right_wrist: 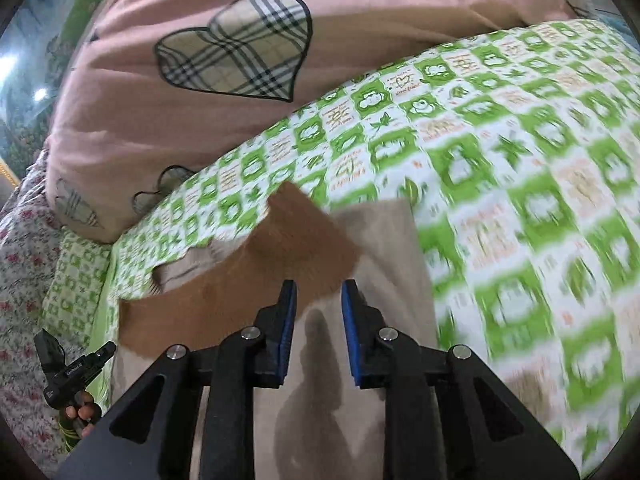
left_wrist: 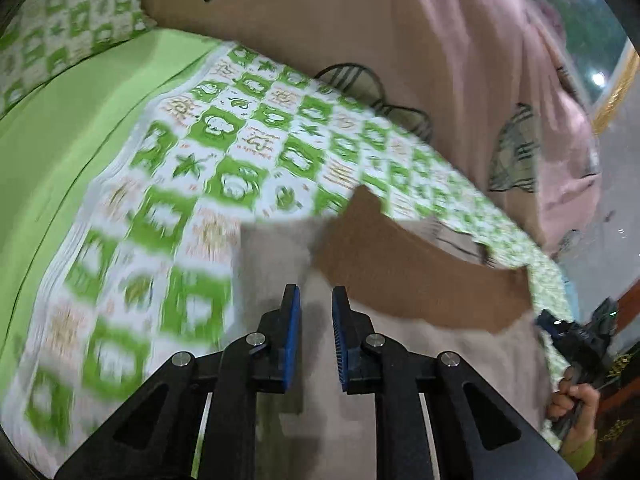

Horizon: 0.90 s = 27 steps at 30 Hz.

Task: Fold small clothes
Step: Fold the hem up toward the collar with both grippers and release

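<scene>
A small beige and brown garment (left_wrist: pixel 400 280) lies flat on the green and white patterned sheet (left_wrist: pixel 208 148). It also shows in the right wrist view (right_wrist: pixel 280 256), with its brown part to the left and the beige part (right_wrist: pixel 384 248) under the fingers. My left gripper (left_wrist: pixel 316 300) hovers just above the beige part, jaws slightly apart with nothing between them. My right gripper (right_wrist: pixel 319 294) hovers over the seam of brown and beige, jaws apart and empty. The other gripper shows at each view's edge (left_wrist: pixel 576 340) (right_wrist: pixel 72 364).
A large pink blanket with plaid hearts (right_wrist: pixel 224 52) is piled at the far side of the bed. A patterned pillow (left_wrist: pixel 68 28) and plain green sheet (left_wrist: pixel 80 128) lie to the left. A floral cloth (right_wrist: pixel 24 280) hangs at the bed's edge.
</scene>
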Each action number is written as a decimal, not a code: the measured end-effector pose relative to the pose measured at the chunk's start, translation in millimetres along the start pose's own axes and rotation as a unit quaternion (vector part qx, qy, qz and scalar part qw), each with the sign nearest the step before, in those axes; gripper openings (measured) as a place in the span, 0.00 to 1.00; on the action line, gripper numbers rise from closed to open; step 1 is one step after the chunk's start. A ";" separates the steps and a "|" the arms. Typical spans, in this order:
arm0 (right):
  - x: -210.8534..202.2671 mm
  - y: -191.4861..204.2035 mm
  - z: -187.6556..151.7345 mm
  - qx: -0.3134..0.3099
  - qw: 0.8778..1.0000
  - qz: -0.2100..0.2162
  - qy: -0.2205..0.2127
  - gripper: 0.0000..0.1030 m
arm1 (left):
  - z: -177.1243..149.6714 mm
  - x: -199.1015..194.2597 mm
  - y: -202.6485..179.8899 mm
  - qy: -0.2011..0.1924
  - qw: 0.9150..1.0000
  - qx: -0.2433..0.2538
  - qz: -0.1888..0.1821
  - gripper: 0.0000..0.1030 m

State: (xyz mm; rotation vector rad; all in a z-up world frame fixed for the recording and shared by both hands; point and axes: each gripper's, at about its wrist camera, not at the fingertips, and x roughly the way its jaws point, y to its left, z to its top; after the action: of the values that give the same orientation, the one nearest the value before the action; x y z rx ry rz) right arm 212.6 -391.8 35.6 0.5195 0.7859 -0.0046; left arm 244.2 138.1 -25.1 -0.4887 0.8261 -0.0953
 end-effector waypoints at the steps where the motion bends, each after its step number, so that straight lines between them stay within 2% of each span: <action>1: -7.6 1.6 -10.3 -0.004 1.000 0.008 0.000 0.26 | -8.3 -12.8 -2.6 -0.004 1.000 0.002 -0.006 0.17; 7: -37.3 14.4 -75.3 -0.016 0.999 0.046 0.018 0.34 | -73.8 -67.6 -32.7 -0.001 0.999 0.003 -0.053 0.27; 13: -49.7 27.7 -131.9 -0.028 0.997 0.057 0.044 0.37 | -133.3 -82.7 -52.3 0.034 0.997 -0.003 -0.072 0.36; 18: -64.3 34.5 -157.6 -0.038 0.996 0.060 0.046 0.42 | -162.0 -85.4 -53.3 0.055 0.995 -0.026 -0.080 0.45; 23: -76.0 44.0 -174.2 -0.042 0.996 0.070 0.043 0.47 | -183.8 -86.8 -56.8 0.048 0.994 -0.050 -0.082 0.48; 27: -76.9 52.6 -183.9 -0.050 0.994 0.081 0.052 0.48 | -195.4 -80.4 -60.2 0.058 0.992 -0.063 -0.090 0.49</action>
State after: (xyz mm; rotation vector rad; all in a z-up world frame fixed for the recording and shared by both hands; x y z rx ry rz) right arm 44.1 -277.8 2.8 0.4890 0.8399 0.2122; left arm 54.2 32.1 -55.2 -0.6819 0.9038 -0.2396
